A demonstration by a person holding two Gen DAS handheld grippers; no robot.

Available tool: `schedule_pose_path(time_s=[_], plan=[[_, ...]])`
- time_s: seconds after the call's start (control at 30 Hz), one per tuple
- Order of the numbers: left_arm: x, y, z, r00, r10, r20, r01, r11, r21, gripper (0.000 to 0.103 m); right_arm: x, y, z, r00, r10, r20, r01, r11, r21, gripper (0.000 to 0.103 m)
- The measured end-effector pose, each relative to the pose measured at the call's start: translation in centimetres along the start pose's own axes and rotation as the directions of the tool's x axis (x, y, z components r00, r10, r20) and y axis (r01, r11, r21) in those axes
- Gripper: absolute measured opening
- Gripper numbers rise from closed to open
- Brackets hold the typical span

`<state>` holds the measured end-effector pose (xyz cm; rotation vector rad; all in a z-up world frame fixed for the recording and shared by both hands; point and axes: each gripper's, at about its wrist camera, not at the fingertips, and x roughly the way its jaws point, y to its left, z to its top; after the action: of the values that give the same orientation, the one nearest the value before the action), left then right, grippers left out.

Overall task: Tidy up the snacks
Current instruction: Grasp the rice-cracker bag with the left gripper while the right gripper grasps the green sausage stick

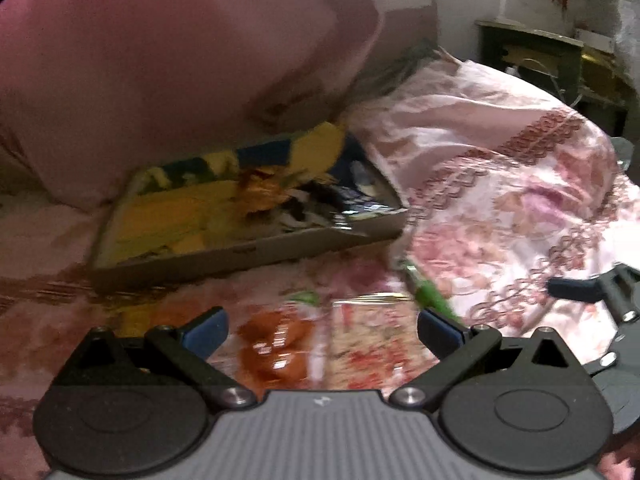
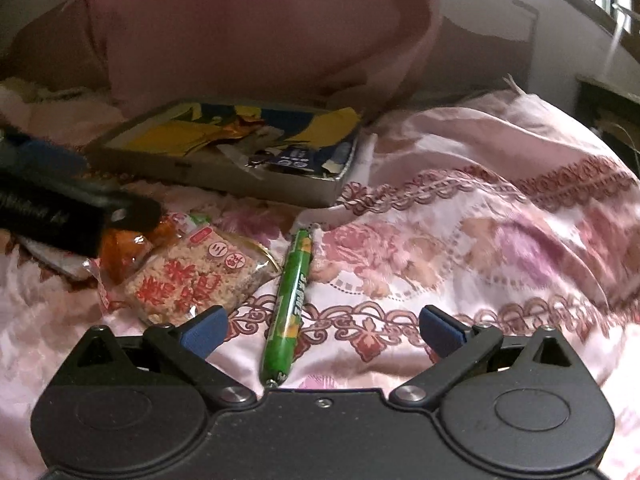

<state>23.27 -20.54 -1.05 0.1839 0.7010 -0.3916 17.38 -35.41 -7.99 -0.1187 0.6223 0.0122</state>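
Pink floral bedspread [image 2: 460, 240] across the whole lower and right of both views, rumpled into folds toward the upper right. Large pink pillow [image 2: 256, 28] filling the upper centre, leaning over the far edge of a shallow grey box [image 2: 224, 174]. Dark shelf unit [image 1: 532, 52] and pale wall at the upper right of the left wrist view; window bars just visible at the top right corner of the right wrist view.

Left wrist view blurred throughout; wrappers in the box [image 1: 248, 252] readable only as yellow, blue and orange patches. Box contents clearer in the right wrist view: yellow and blue packets [image 2: 256, 128], jumbled, none identifiable. Orange packet [image 2: 124, 248] at centre left partly covered by the left gripper's dark body; possibly a sauce sachet, hard to say.

Green sausage stick [image 2: 290, 304] lying flat on the bedspread at lower centre, long axis running from the bottom of the frame up toward the box, leaning slightly right at the top; near end cut off by the gripper body. Rice cracker pack [image 2: 192, 280] just left of it, red print facing up.

Right gripper [image 2: 323, 334] spread wide, empty, the sausage stick's lower part between the fingers without contact. Left gripper [image 1: 322, 330] likewise spread wide, gripping nothing, above the orange packet and rice cracker pack.
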Motion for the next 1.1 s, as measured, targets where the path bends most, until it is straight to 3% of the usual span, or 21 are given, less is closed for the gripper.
schedule_pose_path(time_s=[0.23,0.57,0.67,0.77,1.1], plan=[[3.3,-1.7,0.5,0.995,-0.083,-0.061,0.083,0.997,-0.003,0.102,1.0,0.2,-0.3,1.0,0.015,-0.014,-0.016,1.0,-0.021,0.086],[6.2,-1.3,-0.2,0.985,-0.095,-0.142,0.093,0.995,-0.025,0.102,2.4,0.0,-0.9,0.996,0.044,-0.076,-0.045,0.999,-0.004,0.059],[6.4,-1.5,-0.6,0.982,-0.104,-0.157,0.107,0.994,0.012,0.102,2.4,0.3,-1.0,0.995,0.059,-0.078,-0.06,0.998,-0.01,0.052],[6.5,-2.1,-1.1,0.981,-0.084,-0.176,0.104,0.989,0.106,0.102,2.5,0.6,-1.1,0.994,0.067,-0.082,-0.069,0.997,-0.024,0.046],[8.6,-2.9,-0.7,0.97,-0.03,-0.241,0.071,0.984,0.166,0.099,2.8,1.0,-1.3,0.994,0.069,-0.089,-0.073,0.996,-0.047,0.043]])
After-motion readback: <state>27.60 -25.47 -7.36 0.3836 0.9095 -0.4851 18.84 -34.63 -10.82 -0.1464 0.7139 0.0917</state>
